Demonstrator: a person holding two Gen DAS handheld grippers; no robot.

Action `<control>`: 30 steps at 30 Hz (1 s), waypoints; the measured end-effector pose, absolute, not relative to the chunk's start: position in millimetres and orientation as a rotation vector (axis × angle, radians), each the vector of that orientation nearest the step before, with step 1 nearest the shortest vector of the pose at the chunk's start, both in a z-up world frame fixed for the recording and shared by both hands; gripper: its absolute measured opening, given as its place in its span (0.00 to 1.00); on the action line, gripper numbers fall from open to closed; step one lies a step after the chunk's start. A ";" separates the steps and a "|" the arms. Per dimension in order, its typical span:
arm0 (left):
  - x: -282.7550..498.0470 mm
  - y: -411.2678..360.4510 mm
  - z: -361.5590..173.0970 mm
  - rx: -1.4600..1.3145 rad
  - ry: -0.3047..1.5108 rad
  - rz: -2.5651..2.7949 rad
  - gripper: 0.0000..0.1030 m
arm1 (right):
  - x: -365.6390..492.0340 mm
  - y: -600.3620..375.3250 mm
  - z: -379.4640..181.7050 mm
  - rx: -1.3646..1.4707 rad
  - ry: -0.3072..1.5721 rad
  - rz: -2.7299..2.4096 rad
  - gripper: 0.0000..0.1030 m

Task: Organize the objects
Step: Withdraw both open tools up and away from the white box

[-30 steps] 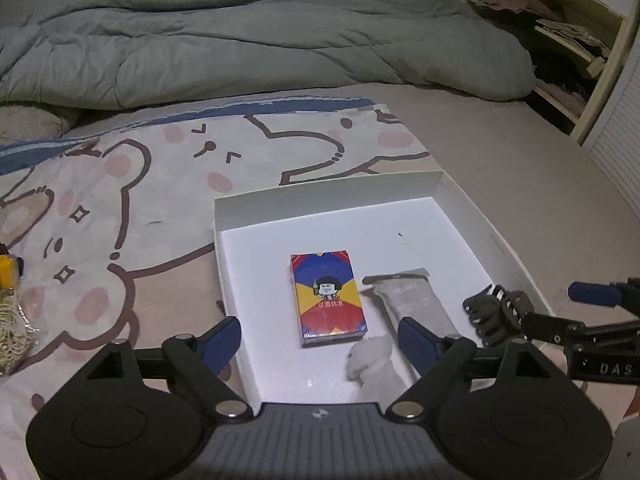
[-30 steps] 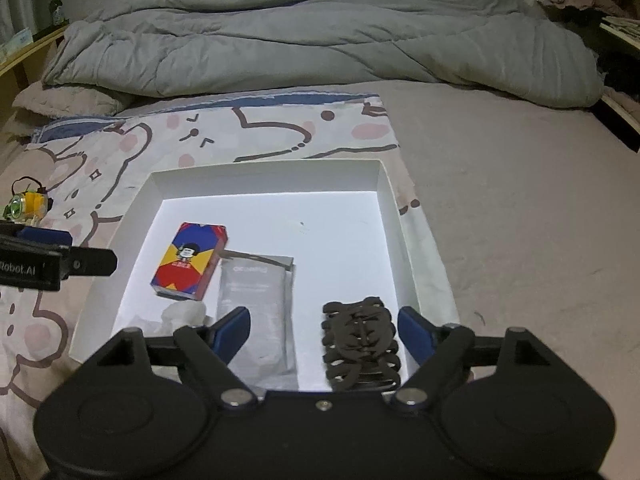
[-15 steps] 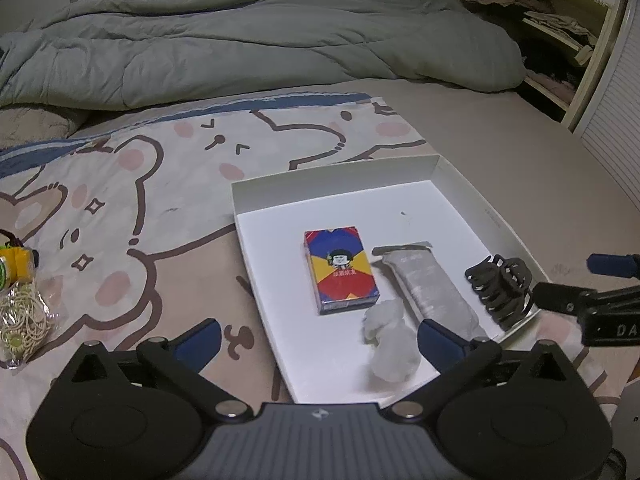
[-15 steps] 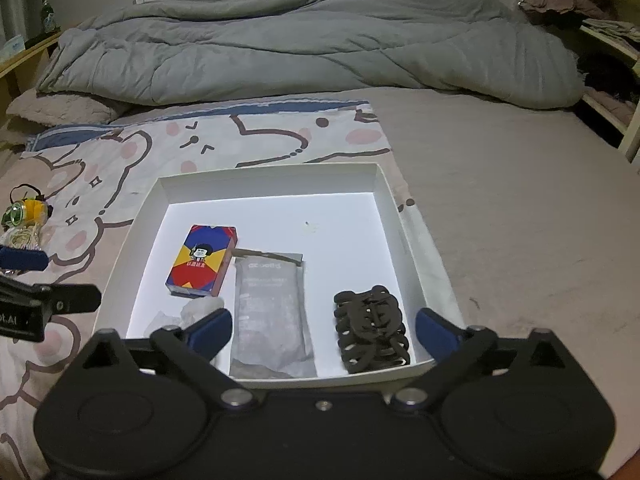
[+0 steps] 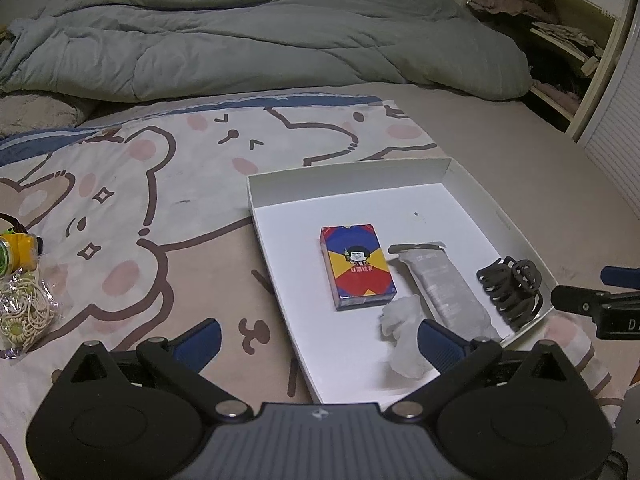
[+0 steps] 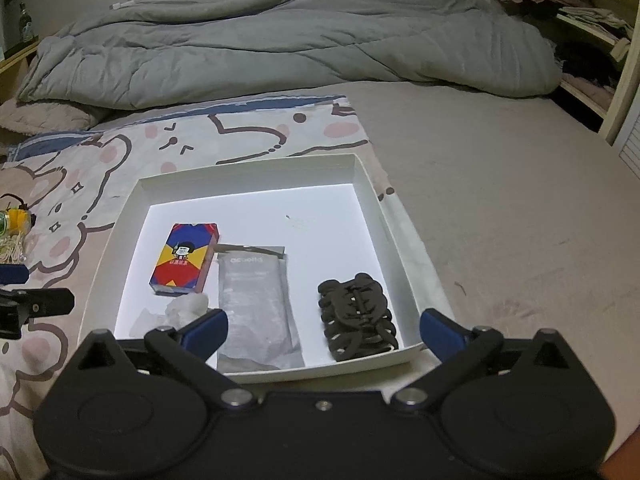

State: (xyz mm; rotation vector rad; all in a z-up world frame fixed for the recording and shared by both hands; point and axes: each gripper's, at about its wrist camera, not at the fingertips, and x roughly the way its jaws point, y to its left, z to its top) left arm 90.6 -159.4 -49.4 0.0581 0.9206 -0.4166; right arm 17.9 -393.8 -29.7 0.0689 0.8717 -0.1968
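Observation:
A shallow white box point(image 5: 344, 178) point(image 6: 248, 168) lies on the bed. In it lie a red, blue and yellow card box point(image 5: 356, 266) point(image 6: 185, 258), a grey foil pouch point(image 5: 444, 288) point(image 6: 256, 300), a dark claw hair clip point(image 5: 512, 290) point(image 6: 358, 318) and a crumpled white wad point(image 5: 402, 332) point(image 6: 186, 306). My left gripper point(image 5: 316, 340) is open and empty over the box's near left edge. My right gripper point(image 6: 324, 330) is open and empty above the box's near edge. A yellow item point(image 5: 18, 250) and a clear bag of rubber bands point(image 5: 24, 314) lie at far left.
A bear-print blanket point(image 5: 140, 184) covers the left of the bed. A grey duvet point(image 5: 260, 44) is bunched at the back. Shelves with clothes point(image 5: 560, 48) stand at the right. Bare beige sheet point(image 6: 500, 200) lies right of the box.
Both grippers have pulled back and up from the box. The left one has shifted left, so the yellow item and the bag show more. The hair clip stays in the box.

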 end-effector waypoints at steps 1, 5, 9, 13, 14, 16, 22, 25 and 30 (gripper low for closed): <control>90.5 -159.1 -49.2 0.054 0.922 -0.417 1.00 | 18.0 -393.3 -29.6 0.065 0.872 -0.197 1.00; 90.2 -157.8 -48.5 0.049 0.921 -0.418 1.00 | 17.6 -391.5 -29.2 0.052 0.873 -0.204 1.00; 90.0 -155.5 -48.0 0.047 0.922 -0.420 1.00 | 18.3 -390.7 -28.5 0.045 0.872 -0.209 1.00; 91.7 -149.0 -47.1 0.045 0.916 -0.410 1.00 | 22.2 -388.4 -29.6 0.044 0.877 -0.206 1.00; 93.0 -146.0 -47.4 0.044 0.916 -0.402 1.00 | 23.8 -387.0 -29.3 0.044 0.876 -0.203 1.00; 96.3 -138.8 -48.2 0.039 0.919 -0.382 1.00 | 28.5 -382.2 -28.1 0.044 0.872 -0.193 1.00; 105.1 -110.1 -42.2 0.002 0.911 -0.327 1.00 | 52.6 -356.9 -24.9 0.021 0.860 -0.153 1.00; 108.1 -94.8 -38.5 -0.011 0.902 -0.303 1.00 | 64.6 -339.3 -23.9 0.016 0.856 -0.115 1.00; 112.2 -65.2 -35.0 -0.004 0.885 -0.257 1.00 | 85.1 -308.8 -23.4 0.010 0.845 -0.051 1.00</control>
